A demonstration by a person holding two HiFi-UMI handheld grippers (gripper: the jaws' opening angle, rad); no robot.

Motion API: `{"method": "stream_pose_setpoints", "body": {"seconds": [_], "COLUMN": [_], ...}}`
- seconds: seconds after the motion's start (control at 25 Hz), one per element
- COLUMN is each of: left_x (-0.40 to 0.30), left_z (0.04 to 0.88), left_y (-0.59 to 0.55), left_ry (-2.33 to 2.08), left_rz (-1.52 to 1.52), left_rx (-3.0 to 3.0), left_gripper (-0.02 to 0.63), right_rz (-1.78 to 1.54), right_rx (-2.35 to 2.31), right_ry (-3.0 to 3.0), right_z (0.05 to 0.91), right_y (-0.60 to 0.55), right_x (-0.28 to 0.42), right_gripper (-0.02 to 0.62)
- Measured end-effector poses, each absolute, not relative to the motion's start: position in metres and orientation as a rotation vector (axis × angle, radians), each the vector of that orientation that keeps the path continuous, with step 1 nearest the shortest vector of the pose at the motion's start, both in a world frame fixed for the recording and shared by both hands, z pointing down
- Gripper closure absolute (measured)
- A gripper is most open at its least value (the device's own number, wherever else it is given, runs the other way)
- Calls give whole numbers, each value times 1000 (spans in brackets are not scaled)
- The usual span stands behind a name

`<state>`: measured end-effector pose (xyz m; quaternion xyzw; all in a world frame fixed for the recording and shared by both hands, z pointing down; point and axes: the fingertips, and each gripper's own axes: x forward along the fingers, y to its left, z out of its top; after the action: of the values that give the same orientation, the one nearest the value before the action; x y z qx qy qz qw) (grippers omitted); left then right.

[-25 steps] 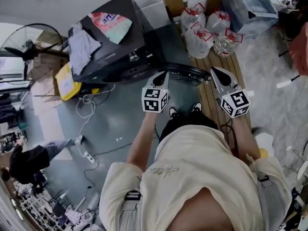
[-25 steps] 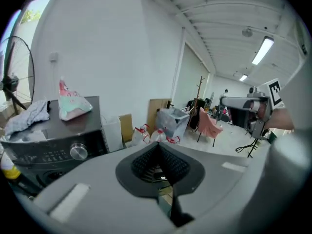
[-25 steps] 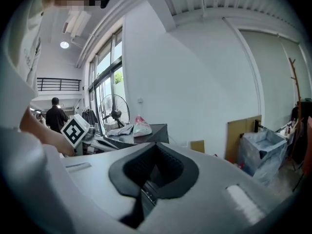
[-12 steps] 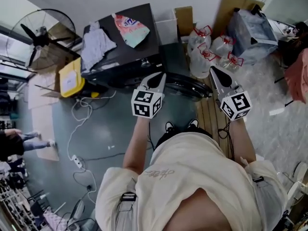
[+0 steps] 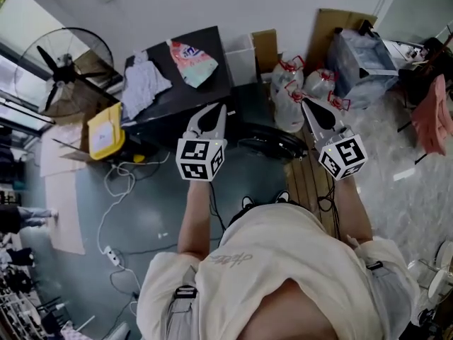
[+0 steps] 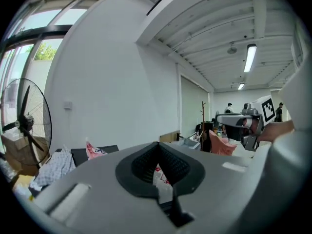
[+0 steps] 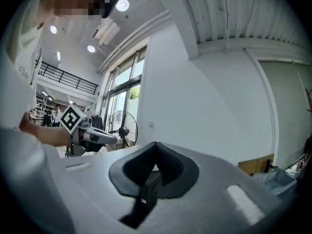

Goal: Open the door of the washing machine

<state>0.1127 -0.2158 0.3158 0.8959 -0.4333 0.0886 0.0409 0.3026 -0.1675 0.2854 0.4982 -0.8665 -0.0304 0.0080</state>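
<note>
Washing machine (image 5: 185,83), cloth (image 5: 145,83) on top | grey floor (image 5: 163,197), cables (image 5: 122,167) | left hand-held gripper (image 5: 217,108), right hand-held gripper (image 5: 305,103): pressed together

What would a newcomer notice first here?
The left gripper and right gripper, both shut and empty, are held out at centre frame. Beyond them is the black washing machine, with a cloth and a pouch on top. A big standing fan is at far left.
</note>
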Motion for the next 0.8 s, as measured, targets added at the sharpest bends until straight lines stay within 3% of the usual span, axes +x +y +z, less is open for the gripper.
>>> {"method": "stream_pose_setpoints", "body": {"seconds": [0.32, 0.8], "left_x": [102, 105], "left_z": [278, 273], "left_y": [-217, -215], "left_ry": [-1510, -1529], "left_rz": [114, 127], "left_rx": [2739, 2753], "left_gripper": [589, 589], "right_rz": [-128, -124], "right_rx": [1578, 1595], "right_ry": [-2724, -2732], "right_z": [267, 255], "right_y": [-162, -162], "right_x": [308, 312], "right_gripper": [595, 595]}}
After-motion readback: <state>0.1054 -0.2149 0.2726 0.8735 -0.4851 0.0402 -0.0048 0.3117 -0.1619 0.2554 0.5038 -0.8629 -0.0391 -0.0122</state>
